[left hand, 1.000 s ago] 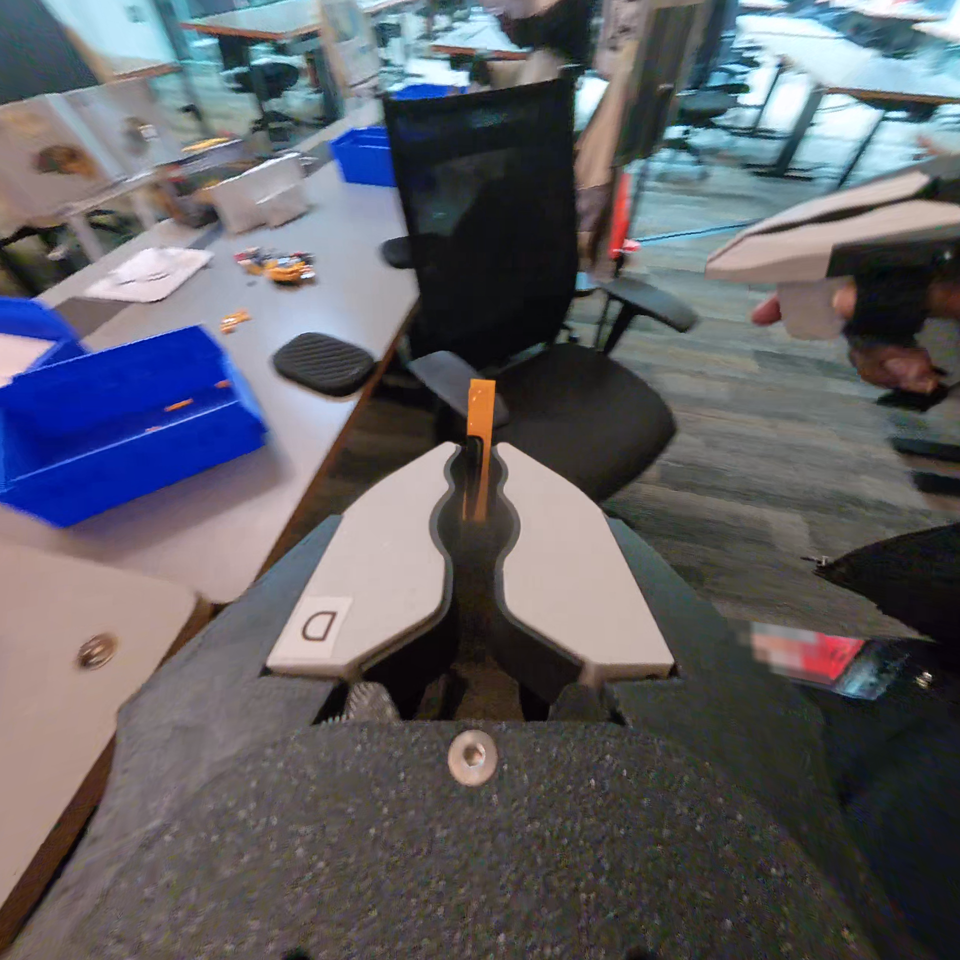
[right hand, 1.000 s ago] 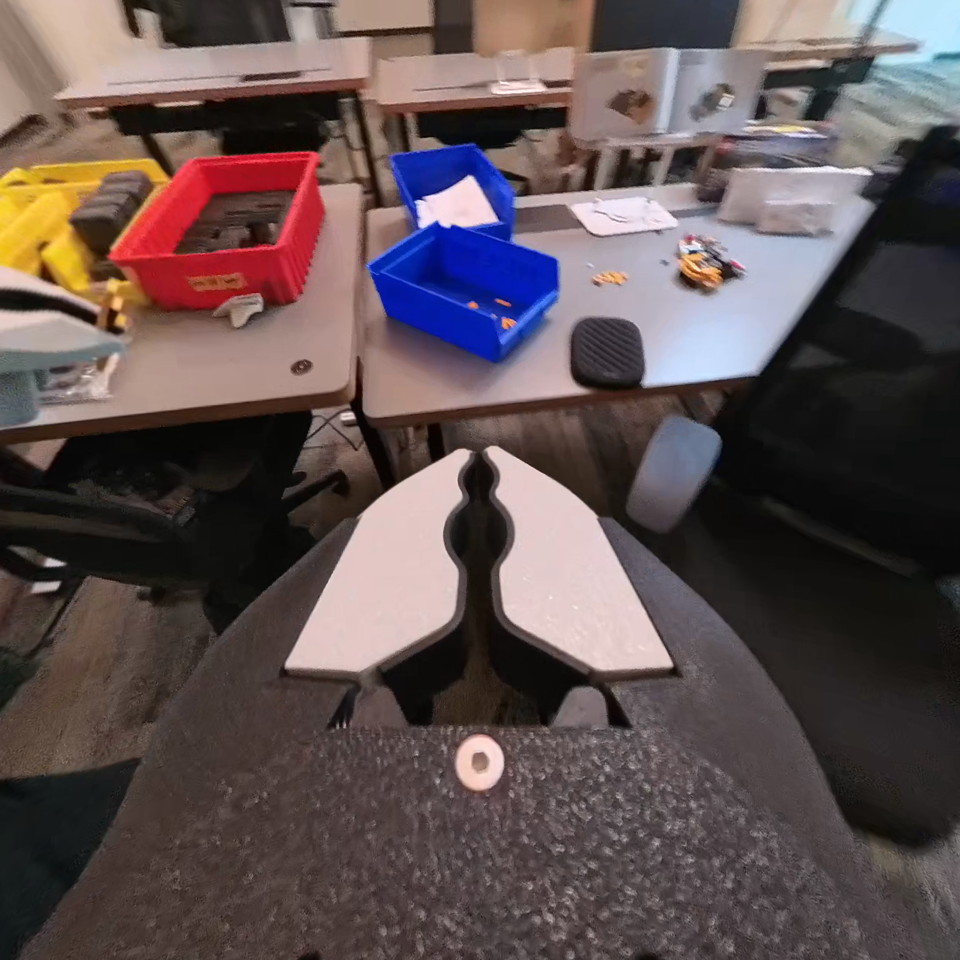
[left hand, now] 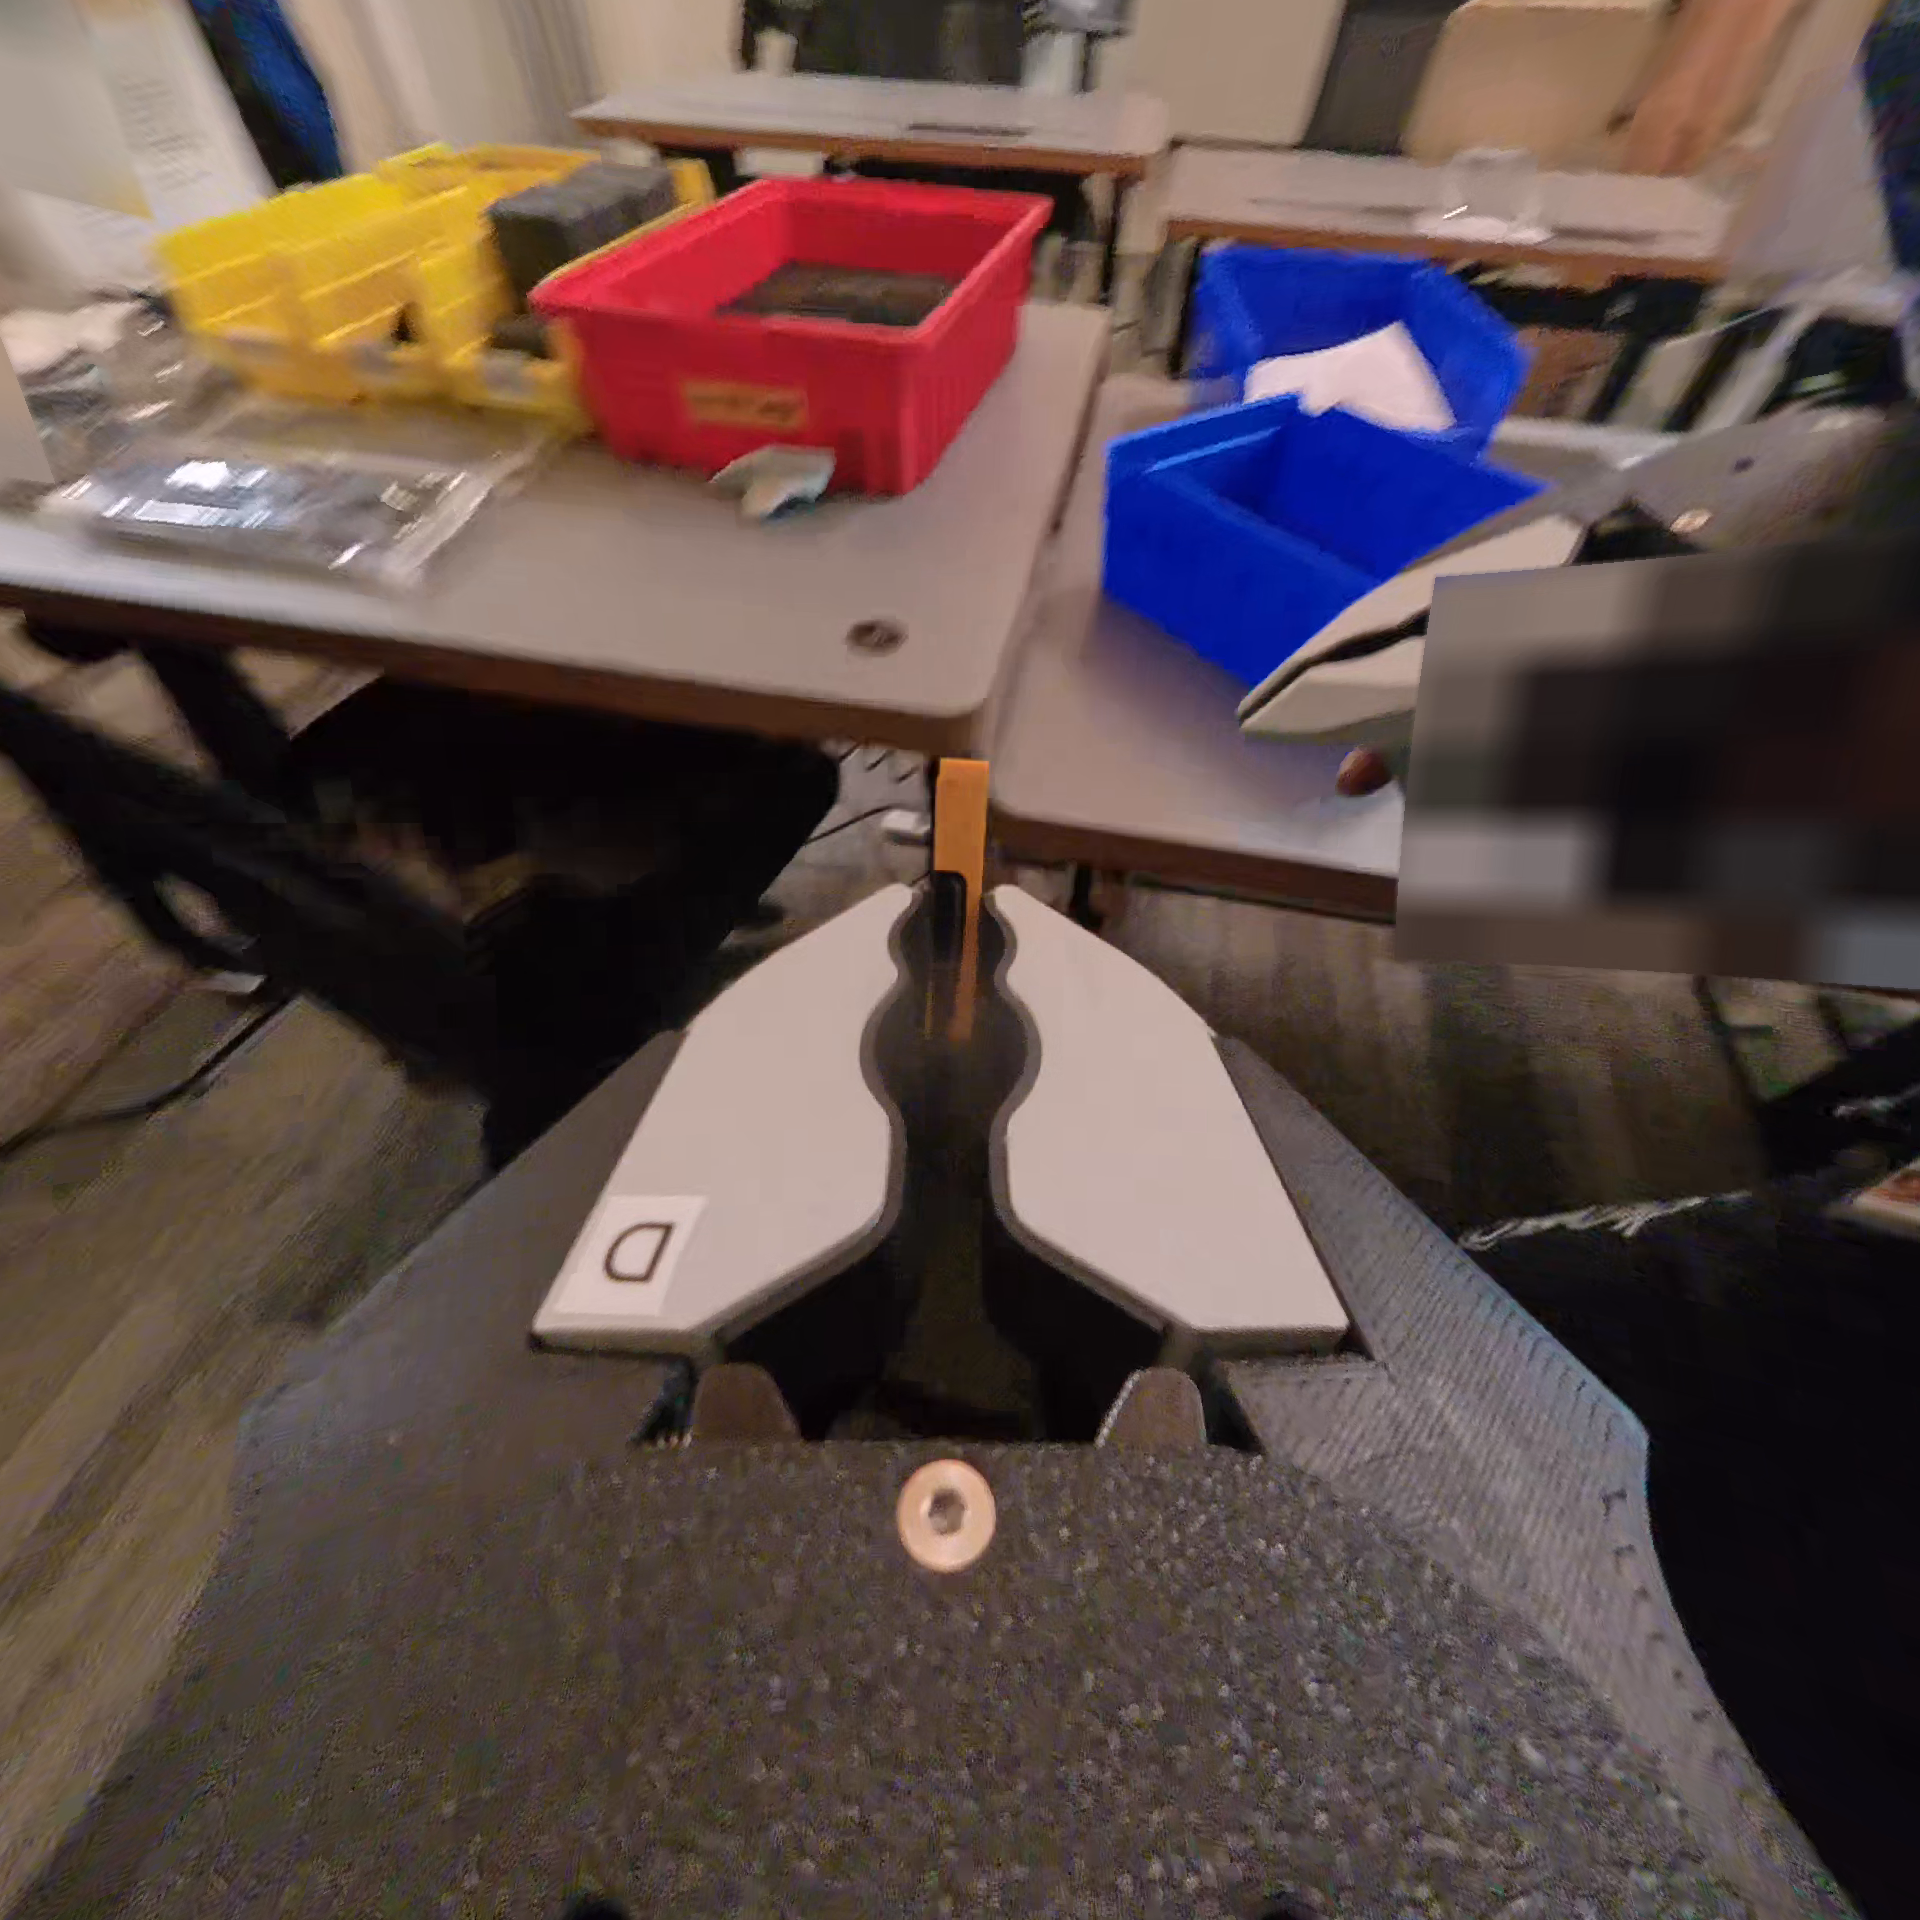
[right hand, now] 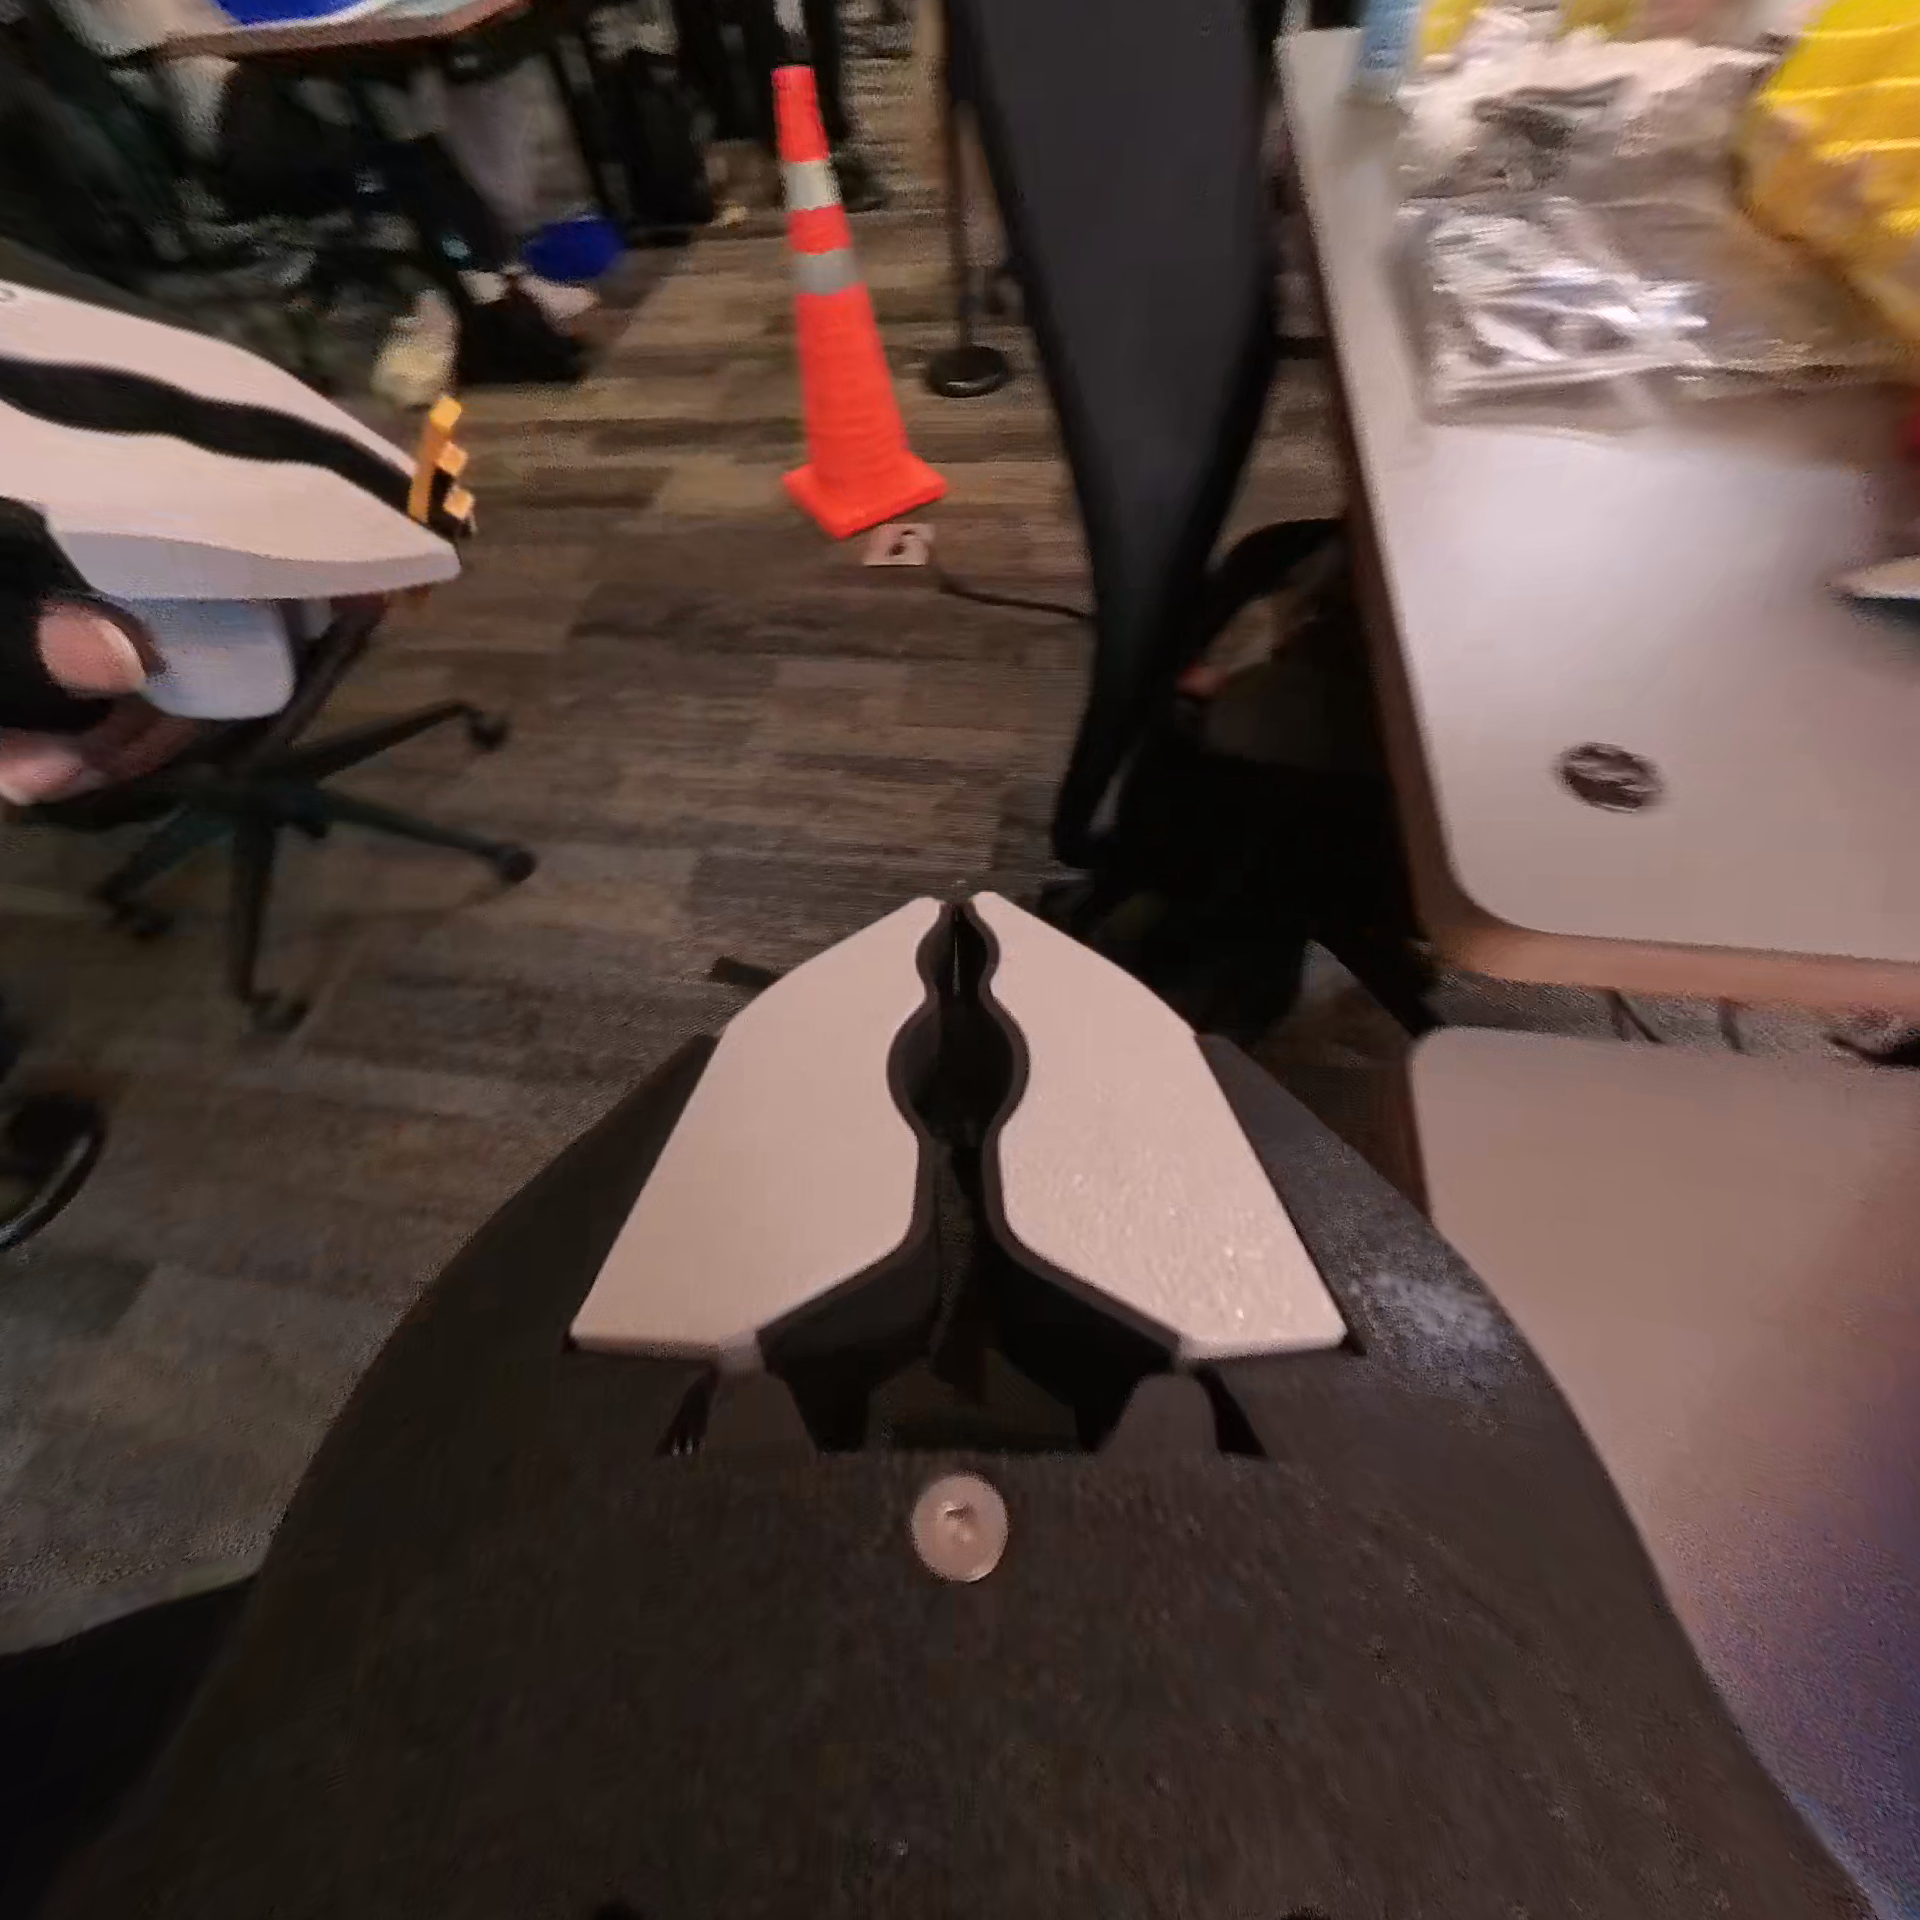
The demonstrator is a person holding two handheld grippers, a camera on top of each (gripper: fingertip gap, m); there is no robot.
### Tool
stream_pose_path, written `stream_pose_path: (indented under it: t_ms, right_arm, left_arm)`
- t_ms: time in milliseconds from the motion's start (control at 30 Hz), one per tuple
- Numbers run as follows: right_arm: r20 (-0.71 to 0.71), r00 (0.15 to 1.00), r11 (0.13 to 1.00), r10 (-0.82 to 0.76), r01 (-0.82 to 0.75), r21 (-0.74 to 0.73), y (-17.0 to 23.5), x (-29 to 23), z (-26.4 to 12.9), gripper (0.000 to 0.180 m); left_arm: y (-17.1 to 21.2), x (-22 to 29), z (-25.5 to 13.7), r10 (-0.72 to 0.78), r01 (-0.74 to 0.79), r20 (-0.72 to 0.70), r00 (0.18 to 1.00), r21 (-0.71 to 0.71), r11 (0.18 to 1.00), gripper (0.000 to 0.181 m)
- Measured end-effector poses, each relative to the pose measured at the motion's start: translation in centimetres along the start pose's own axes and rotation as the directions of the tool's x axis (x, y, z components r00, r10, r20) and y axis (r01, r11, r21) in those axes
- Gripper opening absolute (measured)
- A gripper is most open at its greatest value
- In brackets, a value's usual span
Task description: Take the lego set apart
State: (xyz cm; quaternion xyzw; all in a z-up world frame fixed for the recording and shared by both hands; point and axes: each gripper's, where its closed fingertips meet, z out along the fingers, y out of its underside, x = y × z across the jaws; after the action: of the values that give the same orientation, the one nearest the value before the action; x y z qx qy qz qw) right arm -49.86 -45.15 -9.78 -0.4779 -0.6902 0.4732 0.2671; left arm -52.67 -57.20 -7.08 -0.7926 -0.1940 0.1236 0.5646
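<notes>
Pointing straight ahead past your fingertips, the orange lego piece (left hand: 961, 821) runs lengthwise along your left gripper (left hand: 954, 902), whose jaws are clamped on its rear half. It's a thin, flat strip, seen edge-on. Your right gripper (right hand: 956, 914) is closed with nothing in it, held level over the carpet beside the grey table (right hand: 1621, 644).
</notes>
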Motion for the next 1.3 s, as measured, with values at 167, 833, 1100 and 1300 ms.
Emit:
stream_pose_path:
  t_ms: [167, 833, 1100, 1300]
  right_arm:
    - [0.159, 0.983, 0.993, -0.09, 0.076, 0.095, 3.4, -1.6, 1.0, 0.0]
    - [-0.336, 0.942, 0.937, -0.013, 0.129, 0.324, 23.1, 8.6, -47.2, 0.0]
    - [-0.655, 0.744, 0.945, 0.135, 0.103, 0.312, 29.4, 9.0, -61.3, 0.002]
    - [-0.776, 0.598, 0.955, 0.2, 0.06, 0.292, 32.8, 10.2, -65.3, 0.004]
  left_arm:
    - [7.0, 1.8, -2.9, -0.016, 0.019, 0.199, 0.98, -0.012, 1.0, 0.009]
    - [3.9, 46.3, 7.5, 0.031, -0.025, -0.024, 0.999, 0.209, 0.978, 0.009]
    - [2.8, 56.9, 10.6, 0.144, -0.088, -0.28, 0.949, 0.205, 0.975, 0.008]
    - [3.5, 58.3, 15.4, 0.179, -0.116, -0.422, 0.888, 0.171, 0.978, 0.008]
